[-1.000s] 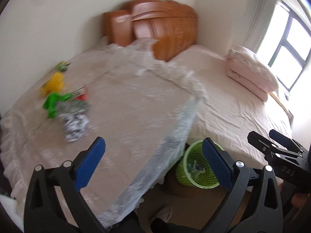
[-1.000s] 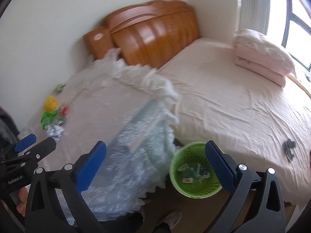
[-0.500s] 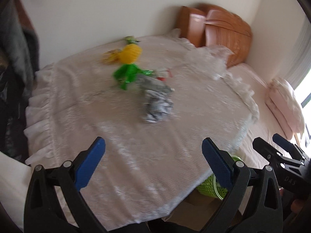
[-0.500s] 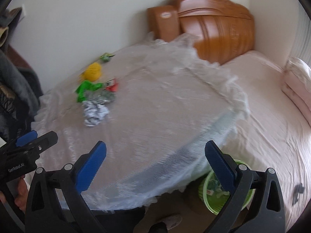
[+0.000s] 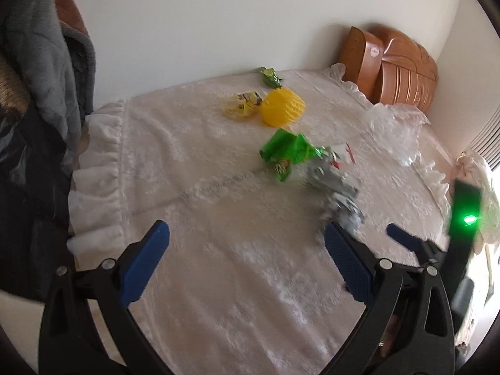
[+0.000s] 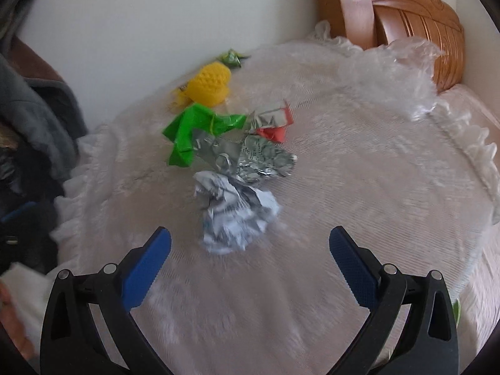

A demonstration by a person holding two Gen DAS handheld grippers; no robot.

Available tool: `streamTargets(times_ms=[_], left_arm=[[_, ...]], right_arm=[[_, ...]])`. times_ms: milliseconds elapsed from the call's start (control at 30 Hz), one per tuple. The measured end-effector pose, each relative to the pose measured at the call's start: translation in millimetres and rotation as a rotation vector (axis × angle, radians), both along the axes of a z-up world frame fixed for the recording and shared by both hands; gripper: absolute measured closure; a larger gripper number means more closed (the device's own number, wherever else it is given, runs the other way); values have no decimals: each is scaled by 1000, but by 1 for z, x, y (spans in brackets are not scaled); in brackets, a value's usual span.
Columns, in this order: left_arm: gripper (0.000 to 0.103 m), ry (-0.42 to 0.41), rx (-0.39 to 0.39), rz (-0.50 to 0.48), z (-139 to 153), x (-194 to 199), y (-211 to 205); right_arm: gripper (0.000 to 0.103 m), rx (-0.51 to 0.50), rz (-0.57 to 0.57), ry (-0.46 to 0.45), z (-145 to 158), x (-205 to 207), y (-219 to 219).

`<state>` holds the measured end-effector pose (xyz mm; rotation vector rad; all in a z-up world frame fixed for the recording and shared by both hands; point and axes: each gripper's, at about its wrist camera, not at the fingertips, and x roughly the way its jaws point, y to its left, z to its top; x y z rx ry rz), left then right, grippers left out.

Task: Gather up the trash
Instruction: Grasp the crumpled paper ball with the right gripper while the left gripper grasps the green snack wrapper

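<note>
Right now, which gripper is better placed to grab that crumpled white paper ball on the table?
Right. The right gripper is open with the crumpled paper ball centred just ahead of its fingers. In the left view, the left gripper is also open, but the trash sits off beside its right finger.

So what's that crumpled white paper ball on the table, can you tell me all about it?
The crumpled paper ball is white with grey-black printing, like scrunched printed paper, squashed into a loose, lumpy wad. It lies on the lacy white tablecloth, nearest of the trash to the open right gripper, just ahead of its blue pads and untouched. Its far edge meets a crinkled silver foil wrapper. The picture is slightly blurred, so the print cannot be read.
</note>
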<state>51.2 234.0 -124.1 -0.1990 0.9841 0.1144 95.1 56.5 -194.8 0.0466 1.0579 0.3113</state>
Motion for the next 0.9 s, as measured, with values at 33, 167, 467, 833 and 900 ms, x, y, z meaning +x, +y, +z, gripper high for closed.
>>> streamTargets(times_ms=[33, 167, 467, 833, 900], left_arm=[[8, 0, -4, -11, -2, 7, 3], [8, 7, 15, -58, -10, 36, 8], [8, 22, 42, -202, -35, 89, 11], [9, 35, 93, -403, -65, 142, -27], [13, 41, 109, -414, -69, 149, -31]], right_arm=[[4, -1, -9, 8, -5, 5, 5], [48, 29, 11, 65, -15, 16, 11], [54, 57, 3, 68, 5, -6, -11], [54, 65, -125, 64, 37, -54, -70], [54, 66, -157, 69, 39, -58, -81]])
